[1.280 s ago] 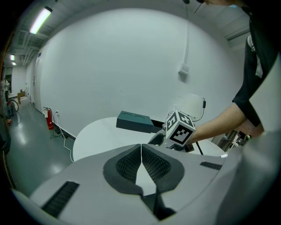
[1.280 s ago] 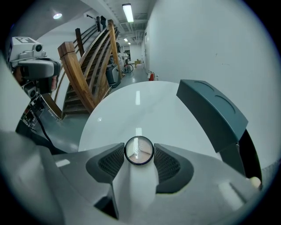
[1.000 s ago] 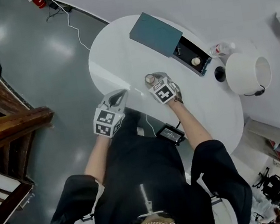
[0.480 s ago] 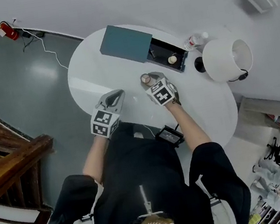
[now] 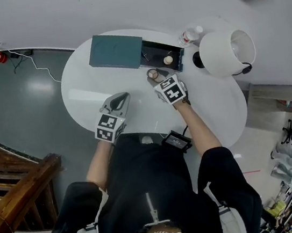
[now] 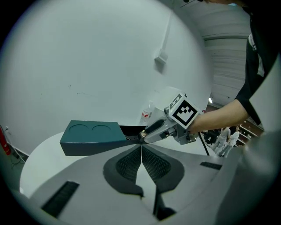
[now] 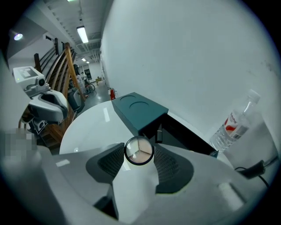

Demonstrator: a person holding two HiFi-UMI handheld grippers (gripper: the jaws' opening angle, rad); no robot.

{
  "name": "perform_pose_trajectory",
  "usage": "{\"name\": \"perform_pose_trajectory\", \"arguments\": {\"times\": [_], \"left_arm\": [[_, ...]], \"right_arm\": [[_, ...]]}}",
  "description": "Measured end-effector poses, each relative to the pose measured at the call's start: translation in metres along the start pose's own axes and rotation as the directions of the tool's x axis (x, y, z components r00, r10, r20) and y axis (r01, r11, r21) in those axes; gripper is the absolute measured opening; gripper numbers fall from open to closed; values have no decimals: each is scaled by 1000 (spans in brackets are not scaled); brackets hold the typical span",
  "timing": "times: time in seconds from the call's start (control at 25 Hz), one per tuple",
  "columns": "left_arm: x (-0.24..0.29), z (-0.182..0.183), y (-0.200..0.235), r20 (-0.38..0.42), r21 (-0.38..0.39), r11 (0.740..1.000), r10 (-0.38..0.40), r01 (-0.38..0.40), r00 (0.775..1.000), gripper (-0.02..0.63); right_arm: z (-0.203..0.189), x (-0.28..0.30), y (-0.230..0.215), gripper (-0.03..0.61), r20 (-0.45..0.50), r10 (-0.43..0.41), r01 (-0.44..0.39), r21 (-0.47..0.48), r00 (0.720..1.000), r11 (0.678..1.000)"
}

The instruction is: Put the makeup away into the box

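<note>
**On the white worktop: a compact in the jaws, a narrow opening ahead**

The round white worktop (image 5: 85, 92) stands against a pale wall, over a grey floor. Nearest us, the left gripper (image 5: 122, 97) hangs at the near edge, its jaws pressed together on nothing. Further in, the right gripper (image 5: 158, 79) has its jaws clamped on the rim of a small round compact (image 7: 139, 150), held just short of the box (image 5: 180, 58). A teal lid (image 5: 116, 51) covers the box's left part. Only the dark right-hand compartment (image 5: 155, 49) lies open, with a round pot (image 5: 168, 60) and a thin dark stick (image 7: 159, 133) inside. Beyond stand a water bottle (image 5: 188, 36) and a white lamp (image 5: 223, 53).

We judge the grip slight, because the jaws meet a curved edge and a tilt could let the compact twist out. If we release it off-line, it could land on the lid's edge or on the pot. A wide reach could knock the bottle over.
</note>
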State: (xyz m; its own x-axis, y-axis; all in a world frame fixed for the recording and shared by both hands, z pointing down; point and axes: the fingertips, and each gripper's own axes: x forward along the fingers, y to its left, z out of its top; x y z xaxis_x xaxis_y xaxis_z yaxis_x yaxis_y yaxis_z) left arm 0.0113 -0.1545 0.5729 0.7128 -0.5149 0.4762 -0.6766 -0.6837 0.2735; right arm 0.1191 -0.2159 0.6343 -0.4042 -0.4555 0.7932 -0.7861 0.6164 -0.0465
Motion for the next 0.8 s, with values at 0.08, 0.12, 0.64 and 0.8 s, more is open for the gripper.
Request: {"name": "perform_pose_trajectory", "arguments": {"times": [0.08,0.12,0.64,0.8], "left_arm": [[4,-2,3,-13,8,1000,-7,7,1000,14],[5,-3,5,-18,9,1000,-9,9,1000,14],[13,-6,37,-49,-14,1000,-5,4,999,14],[13,-10,48,-56,-32,999,5,-7,998,14]], "right_arm": [[3,1,-13,207,7,-19,19,14,1000,1000],[5,2,-18,207,7,-27,27,21,1000,999],[24,35,-80,207,-39,-96,102,166,995,981],[22,49,-96,207,-70,-110,122,213,992,969]]}}
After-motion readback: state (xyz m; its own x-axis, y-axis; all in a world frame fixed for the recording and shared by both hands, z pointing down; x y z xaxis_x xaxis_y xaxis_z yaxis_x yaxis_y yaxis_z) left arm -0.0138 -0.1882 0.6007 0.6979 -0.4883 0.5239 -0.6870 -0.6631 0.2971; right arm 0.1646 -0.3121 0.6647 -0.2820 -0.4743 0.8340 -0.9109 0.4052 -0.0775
